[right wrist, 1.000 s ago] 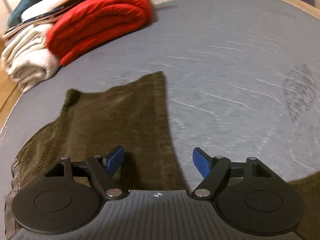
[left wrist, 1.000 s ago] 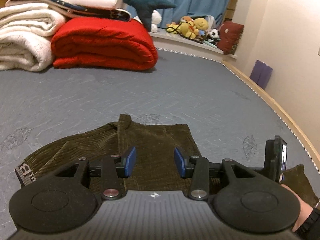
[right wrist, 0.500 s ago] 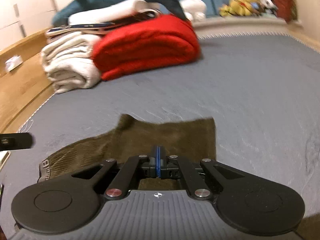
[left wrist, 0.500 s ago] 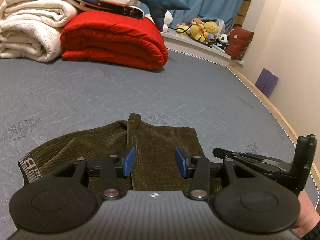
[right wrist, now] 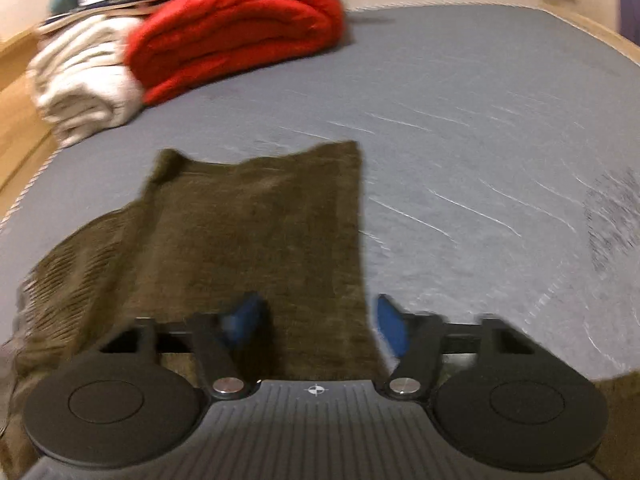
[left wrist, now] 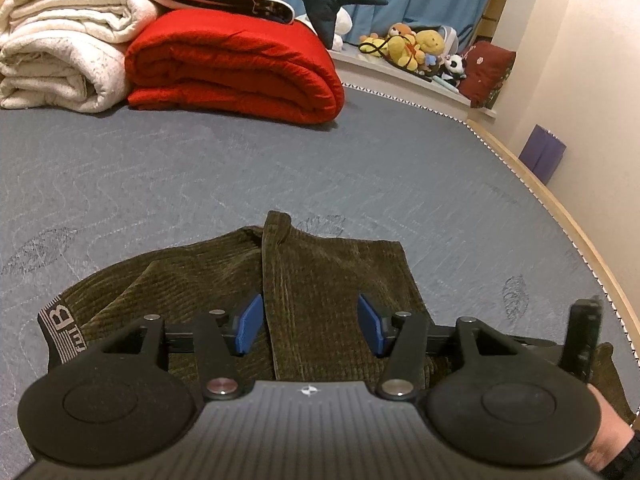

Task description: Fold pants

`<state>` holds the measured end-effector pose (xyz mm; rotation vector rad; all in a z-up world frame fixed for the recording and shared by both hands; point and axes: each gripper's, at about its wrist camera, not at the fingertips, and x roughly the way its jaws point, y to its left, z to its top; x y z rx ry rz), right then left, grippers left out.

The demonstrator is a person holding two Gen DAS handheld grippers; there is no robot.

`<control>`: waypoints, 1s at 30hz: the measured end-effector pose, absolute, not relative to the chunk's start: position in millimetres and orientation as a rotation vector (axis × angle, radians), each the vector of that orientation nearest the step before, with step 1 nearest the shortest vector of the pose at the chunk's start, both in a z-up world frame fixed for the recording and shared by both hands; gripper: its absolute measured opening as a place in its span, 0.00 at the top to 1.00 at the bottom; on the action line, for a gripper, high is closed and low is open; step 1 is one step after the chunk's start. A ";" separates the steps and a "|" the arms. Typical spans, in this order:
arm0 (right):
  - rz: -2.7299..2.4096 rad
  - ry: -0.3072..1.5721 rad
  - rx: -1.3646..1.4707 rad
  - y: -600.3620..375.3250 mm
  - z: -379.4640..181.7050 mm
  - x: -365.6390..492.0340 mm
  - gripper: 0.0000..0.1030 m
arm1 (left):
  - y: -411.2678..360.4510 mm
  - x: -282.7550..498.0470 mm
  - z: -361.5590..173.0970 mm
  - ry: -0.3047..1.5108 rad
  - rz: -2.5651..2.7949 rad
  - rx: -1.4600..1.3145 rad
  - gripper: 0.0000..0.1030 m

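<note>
I find both grippers, left (left wrist: pixel 310 326) and right (right wrist: pixel 316 326), just widened, gripping nothing over the pants (left wrist: pixel 328 280). Red quilt (left wrist: pixel 236 64) and white blankets (left wrist: pixel 60 60) lie well ahead; nothing obstructs.

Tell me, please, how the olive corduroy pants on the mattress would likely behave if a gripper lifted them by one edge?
The pants already lie creased and layered, so they would probably droop limply rather than hold shape. The ribbed corduroy looks fairly thick, so it likely grips the pads well and feels moderately heavy. On the quilted mattress, pushing would probably bunch them rather than slide them.
</note>
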<state>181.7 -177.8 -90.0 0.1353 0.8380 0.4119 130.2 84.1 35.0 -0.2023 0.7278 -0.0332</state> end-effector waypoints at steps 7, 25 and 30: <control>0.587 0.767 0.077 -170.9 -64.7 168.1 0.97 | 81.7 132.5 31.4 0.736 -0.034 -0.202 0.44; 0.412 0.730 0.345 -217.5 -62.1 186.4 0.32 | 99.3 134.5 28.6 0.767 -0.015 -0.265 0.42; 0.414 0.826 0.321 -217.0 -79.8 192.9 0.33 | 100.8 135.7 27.0 0.780 -0.013 -0.277 0.42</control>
